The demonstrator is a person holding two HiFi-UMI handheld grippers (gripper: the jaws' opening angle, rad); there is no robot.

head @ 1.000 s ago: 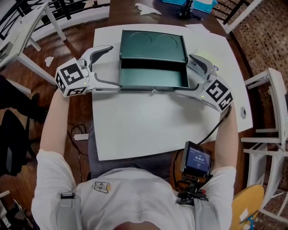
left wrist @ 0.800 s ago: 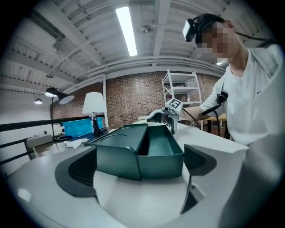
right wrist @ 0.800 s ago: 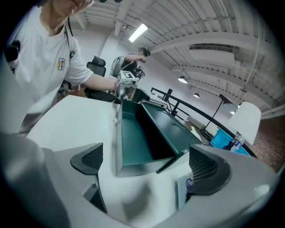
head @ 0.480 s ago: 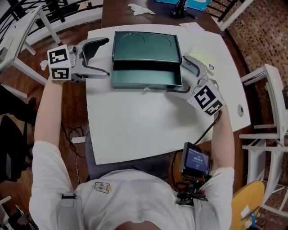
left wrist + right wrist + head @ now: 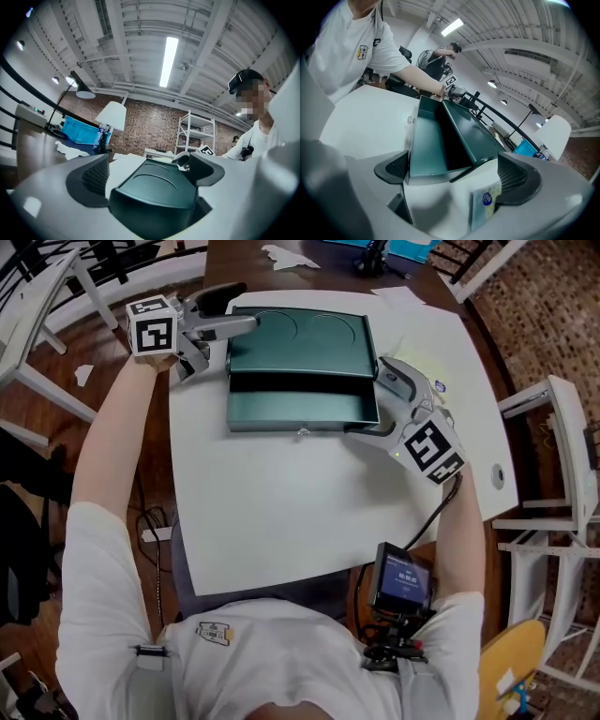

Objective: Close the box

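A dark green box stands open on the white table [image 5: 281, 502], its tray [image 5: 302, 409] towards me and its lid [image 5: 300, 338] tilted back. My left gripper [image 5: 230, 313] is at the lid's far left corner. In the left gripper view the lid [image 5: 154, 197] lies between the jaws of the left gripper [image 5: 150, 173], which are closing; I see no pad pressed on it. My right gripper [image 5: 380, 401] stands open around the tray's right end. The right gripper view shows the tray [image 5: 429, 145] and the raised lid [image 5: 471, 131] just beyond the right gripper [image 5: 454, 176].
A yellowish slip with a blue sticker [image 5: 487, 201] lies on the table under my right gripper. A blue bin [image 5: 412, 247] and paper scraps [image 5: 286, 254] sit on the dark table behind. White shelving [image 5: 562, 474] stands to the right, and a small screen [image 5: 403, 577] hangs at my waist.
My left gripper has left the tray's front left corner, swung out to the left and moved back to the lid's far left corner. The right gripper has stayed at the tray's right end.
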